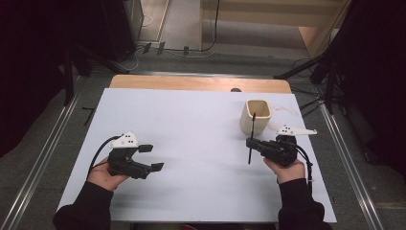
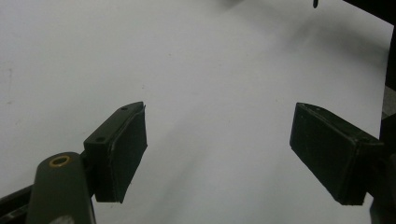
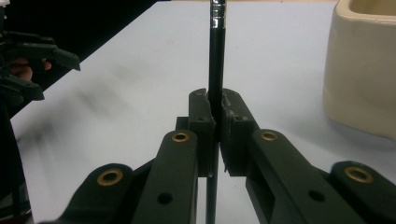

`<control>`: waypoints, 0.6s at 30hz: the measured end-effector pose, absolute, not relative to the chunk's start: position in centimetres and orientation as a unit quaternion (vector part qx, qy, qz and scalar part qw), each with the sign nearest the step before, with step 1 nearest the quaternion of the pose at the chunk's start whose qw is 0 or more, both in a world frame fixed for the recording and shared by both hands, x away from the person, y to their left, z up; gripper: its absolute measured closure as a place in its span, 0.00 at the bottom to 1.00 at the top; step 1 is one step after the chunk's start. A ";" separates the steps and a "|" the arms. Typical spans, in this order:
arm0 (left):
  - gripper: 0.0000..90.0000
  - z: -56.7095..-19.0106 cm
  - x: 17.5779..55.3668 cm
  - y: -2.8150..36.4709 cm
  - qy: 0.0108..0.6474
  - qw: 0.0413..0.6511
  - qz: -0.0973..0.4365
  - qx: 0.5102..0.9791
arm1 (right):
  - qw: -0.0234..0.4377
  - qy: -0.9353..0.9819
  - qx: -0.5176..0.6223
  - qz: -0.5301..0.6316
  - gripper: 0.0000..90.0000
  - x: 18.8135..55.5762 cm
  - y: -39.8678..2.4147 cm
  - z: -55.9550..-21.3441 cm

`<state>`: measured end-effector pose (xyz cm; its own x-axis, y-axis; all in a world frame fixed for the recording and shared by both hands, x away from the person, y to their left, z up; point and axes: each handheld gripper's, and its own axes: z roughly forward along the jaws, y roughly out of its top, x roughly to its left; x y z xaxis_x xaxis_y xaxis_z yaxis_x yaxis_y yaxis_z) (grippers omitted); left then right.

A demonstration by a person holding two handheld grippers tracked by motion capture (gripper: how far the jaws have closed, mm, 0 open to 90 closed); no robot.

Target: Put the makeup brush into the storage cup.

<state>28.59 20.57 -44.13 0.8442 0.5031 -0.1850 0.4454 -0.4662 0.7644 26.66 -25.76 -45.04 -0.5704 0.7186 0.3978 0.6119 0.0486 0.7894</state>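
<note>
A slim black pencil (image 3: 217, 70), round in section with a glossy band near its upper end, is clamped between the matte black pads of the right gripper (image 3: 217, 122), whose jaws are closed tight on its shaft. In the high view the pencil (image 1: 251, 139) stands roughly upright across the gripper, its long axis running from the tabletop side up toward the cup's front wall, with its lower tip hanging free below the jaws. The right gripper (image 1: 250, 142) is held level by the right hand (image 1: 286, 168), pointing toward the table's middle.

Just beyond it stands a cream-coloured cup (image 1: 257, 116), a rounded-square, smooth-walled vessel with a thick rim; its inside looks empty as far as the high view shows. In the right gripper view the cup (image 3: 362, 65) rises close at the right.

The left gripper (image 1: 151, 157) rests well apart on the pale, smooth table (image 1: 191, 124), its flat rectangular pads (image 2: 126, 149) spread wide with nothing between them.
</note>
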 end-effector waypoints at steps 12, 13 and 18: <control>0.21 -44.1 28.7 20.7 0.277 0.438 0.030 0.855 | 0.058 0.726 0.459 0.509 0.95 27.5 -25.8 -45.3; 0.21 -44.1 28.7 20.7 0.277 0.438 0.030 0.855 | 0.059 0.724 0.460 0.510 0.95 27.7 -25.8 -45.3; 0.21 -44.2 28.7 20.7 0.279 0.437 0.030 0.855 | 0.066 0.728 0.457 0.507 0.95 28.4 -25.8 -44.8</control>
<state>28.71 20.67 -44.19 0.8430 0.5026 -0.1917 0.4495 -0.4623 0.7643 28.41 -25.75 -44.78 -0.5734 0.7326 0.3668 0.5980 0.0682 0.7986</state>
